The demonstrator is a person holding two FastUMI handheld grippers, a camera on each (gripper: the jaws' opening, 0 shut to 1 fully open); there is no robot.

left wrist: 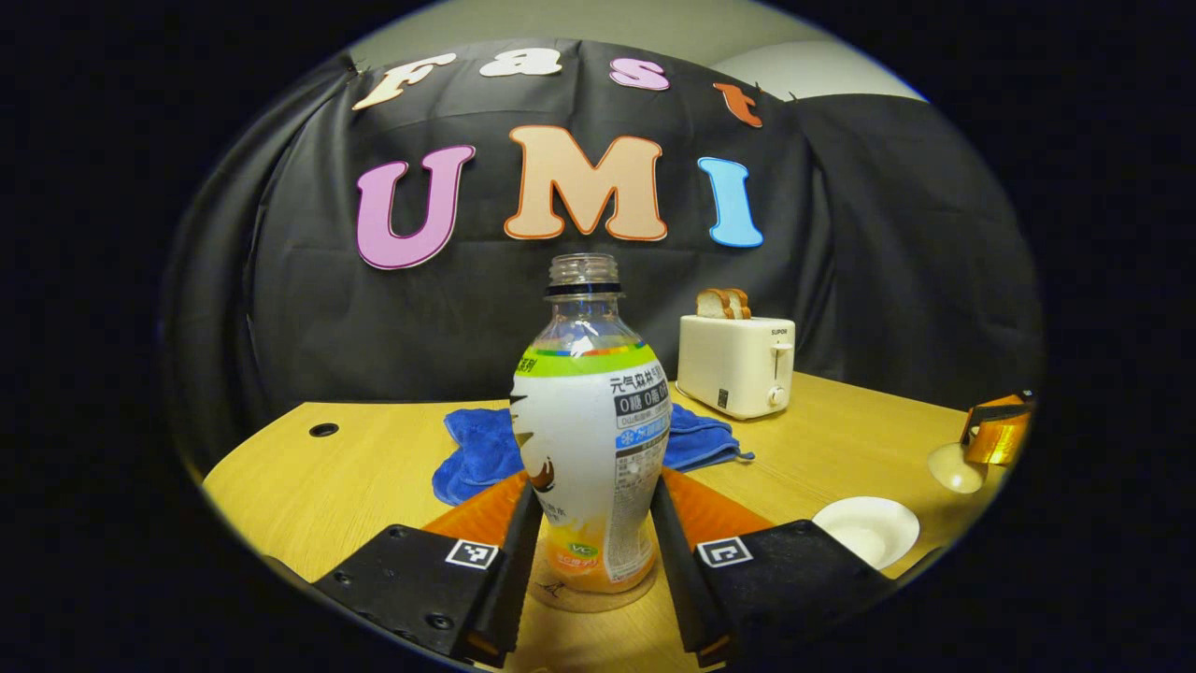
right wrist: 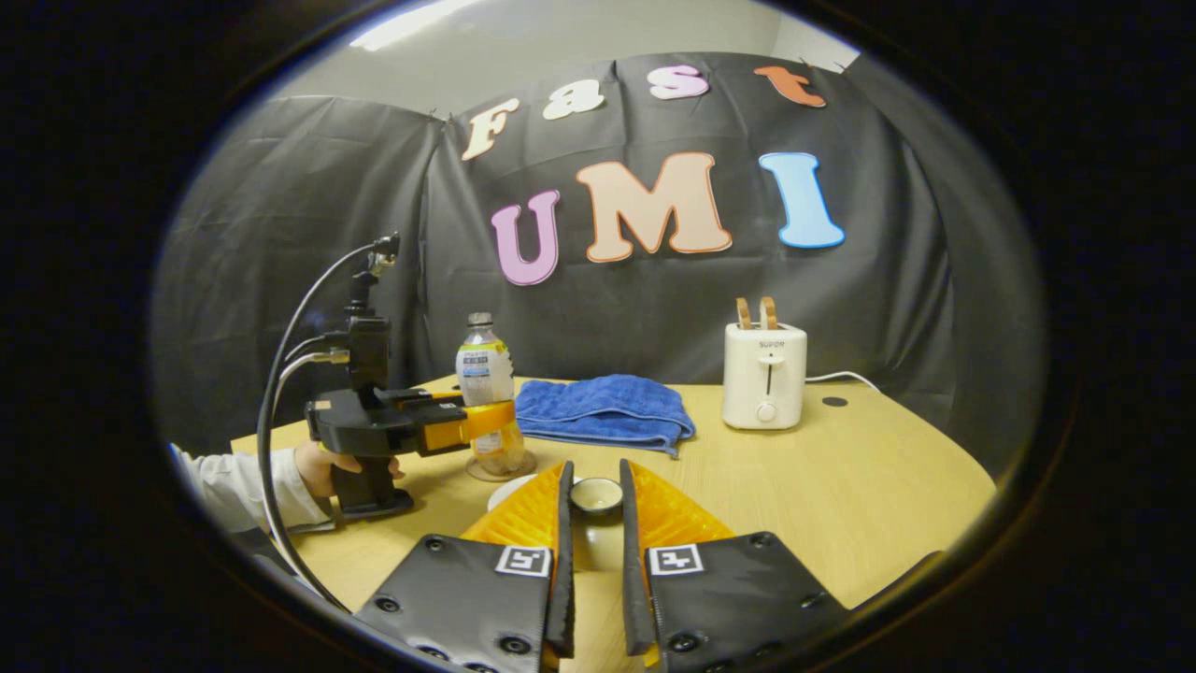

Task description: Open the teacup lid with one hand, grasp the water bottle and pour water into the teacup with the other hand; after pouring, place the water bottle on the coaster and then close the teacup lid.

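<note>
The uncapped water bottle (left wrist: 590, 439) stands upright on a round coaster (left wrist: 579, 595) on the wooden table. My left gripper (left wrist: 593, 488) is shut on its lower body, one finger against each side. In the right gripper view this same gripper (right wrist: 467, 425) shows at the left, held by a hand in a white sleeve, around the bottle (right wrist: 486, 374). My right gripper (right wrist: 595, 467) is shut on the small cream teacup lid (right wrist: 596, 495). The left gripper view shows it far right (left wrist: 995, 435) holding the lid (left wrist: 955, 467) above the table. The open white teacup (left wrist: 864, 528) sits below it.
A blue cloth (right wrist: 603, 407) lies folded behind the bottle. A white toaster (right wrist: 764, 374) with two bread slices stands at the back, its cord trailing right. A cable hole (left wrist: 323, 430) marks the table near its far left edge. Black cloth walls close the booth.
</note>
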